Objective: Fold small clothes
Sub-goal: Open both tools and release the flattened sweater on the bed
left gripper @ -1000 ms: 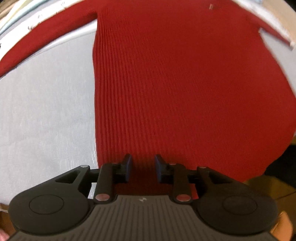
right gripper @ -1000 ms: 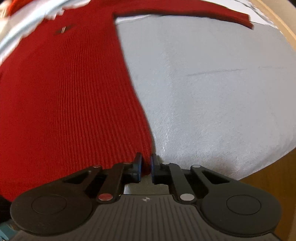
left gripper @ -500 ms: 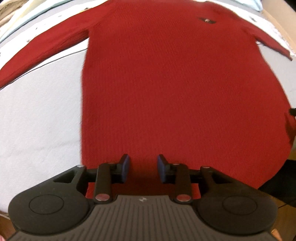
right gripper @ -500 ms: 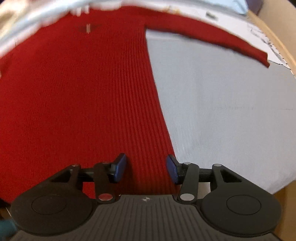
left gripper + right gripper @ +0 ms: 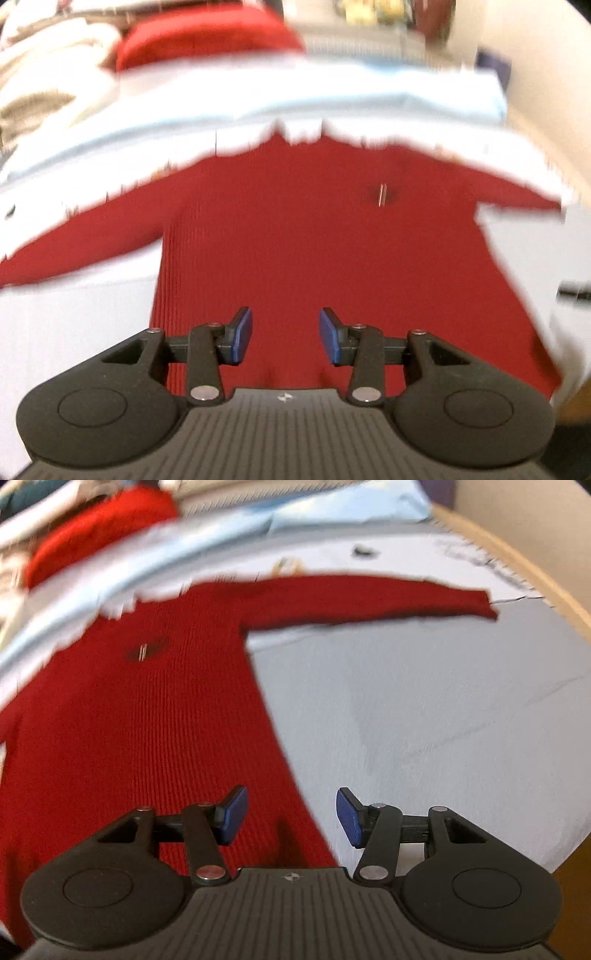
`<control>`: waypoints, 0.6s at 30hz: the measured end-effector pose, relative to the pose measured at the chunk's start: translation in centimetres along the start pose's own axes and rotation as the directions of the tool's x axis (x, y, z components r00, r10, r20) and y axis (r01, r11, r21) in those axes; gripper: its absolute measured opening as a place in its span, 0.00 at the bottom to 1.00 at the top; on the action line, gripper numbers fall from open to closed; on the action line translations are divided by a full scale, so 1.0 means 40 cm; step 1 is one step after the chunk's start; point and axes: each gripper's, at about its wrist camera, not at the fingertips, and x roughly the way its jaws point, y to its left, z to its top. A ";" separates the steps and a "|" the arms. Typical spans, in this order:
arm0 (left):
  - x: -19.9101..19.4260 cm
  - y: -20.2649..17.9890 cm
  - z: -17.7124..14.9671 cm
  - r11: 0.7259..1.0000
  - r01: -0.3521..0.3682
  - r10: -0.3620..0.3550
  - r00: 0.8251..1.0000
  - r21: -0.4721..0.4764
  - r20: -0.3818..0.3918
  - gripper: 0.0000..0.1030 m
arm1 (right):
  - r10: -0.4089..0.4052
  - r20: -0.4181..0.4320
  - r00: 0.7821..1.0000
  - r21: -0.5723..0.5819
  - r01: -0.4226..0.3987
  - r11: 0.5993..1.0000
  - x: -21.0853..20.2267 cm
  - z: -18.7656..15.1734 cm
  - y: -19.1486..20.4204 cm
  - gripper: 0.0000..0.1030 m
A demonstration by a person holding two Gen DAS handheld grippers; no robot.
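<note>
— Both grippers have pulled back from the hem since one second ago; then the jaws were almost together at the lower edge of the cloth, and now much more of the garment is visible. Do you see the same?

— Yes. The red sweater lies flat and spread out on the white sheet, with the neck at the far side and the hem at the near side. Both pictures are blurred.

— How is the left gripper?

— Its blue pads stand wide apart with nothing between them. It is over the lower part of the body, near the hem.

— And the right gripper?

— Also spread wide, holding nothing. It is over the right side edge of the sweater: one pad is above the red knit, the other above the sheet.

— The sleeves?

— The right sleeve is stretched straight out to the side on the sheet. The left sleeve goes out to the other side.

— Something more behind?

— A second red cloth lies far behind, on pale bedding. A small dark mark sits on the chest.
</note>
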 end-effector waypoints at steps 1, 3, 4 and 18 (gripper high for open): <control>-0.013 -0.010 0.042 1.000 0.002 -0.002 0.999 -0.006 0.041 0.47 | 0.000 0.030 1.000 0.030 -0.001 1.000 0.001 0.015 -0.010 0.53; -0.025 -0.025 0.112 0.999 0.019 -0.016 0.994 -0.026 0.106 0.53 | 0.004 0.076 0.997 0.080 -0.010 0.997 0.004 0.047 -0.038 0.53; -0.030 -0.033 0.134 0.999 0.026 -0.021 0.991 -0.035 0.133 0.55 | 0.001 0.102 0.995 0.107 -0.012 0.994 0.001 0.060 -0.044 0.53; 0.210 0.023 0.150 0.996 -0.067 0.065 0.998 -0.056 -0.026 0.54 | -0.096 0.267 0.959 0.496 -0.052 0.867 0.018 0.227 -0.308 0.11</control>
